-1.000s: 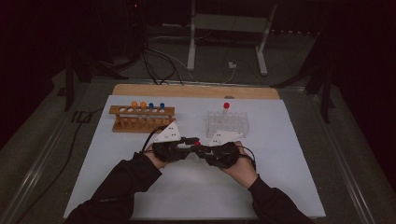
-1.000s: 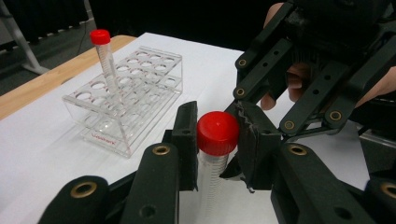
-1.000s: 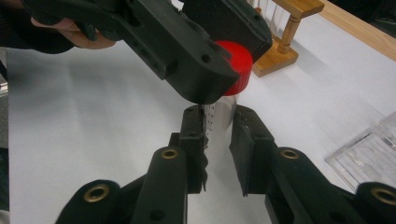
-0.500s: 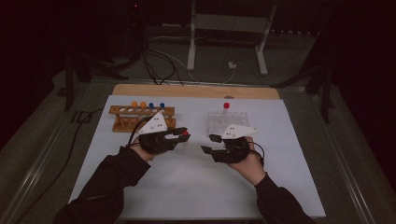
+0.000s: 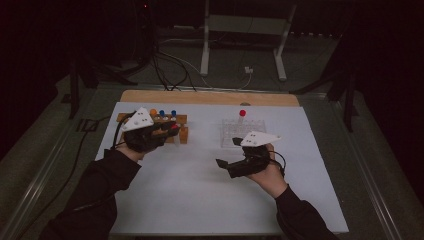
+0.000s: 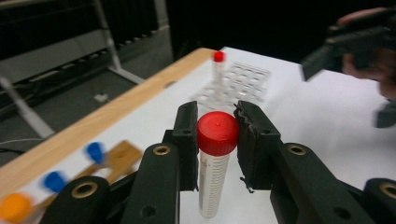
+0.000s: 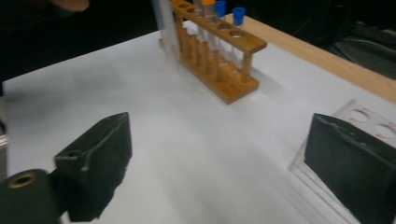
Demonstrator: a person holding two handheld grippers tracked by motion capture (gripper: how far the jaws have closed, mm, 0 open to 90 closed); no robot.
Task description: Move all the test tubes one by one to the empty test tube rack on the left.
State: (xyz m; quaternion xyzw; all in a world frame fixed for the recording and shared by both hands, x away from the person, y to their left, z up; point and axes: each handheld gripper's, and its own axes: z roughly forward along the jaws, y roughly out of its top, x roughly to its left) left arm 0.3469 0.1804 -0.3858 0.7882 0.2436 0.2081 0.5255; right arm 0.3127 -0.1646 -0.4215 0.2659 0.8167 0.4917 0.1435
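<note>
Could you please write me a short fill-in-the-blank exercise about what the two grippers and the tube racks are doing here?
1. The left gripper is shut on a tube with a ____ cap.
2. The right gripper has jaws that stand ____, with nothing between them.
3. The wooden rack holds tubes with blue and ____ caps.
4. The clear rack holds ____ red-capped tube.

Missing words: red; open; orange; one
</note>
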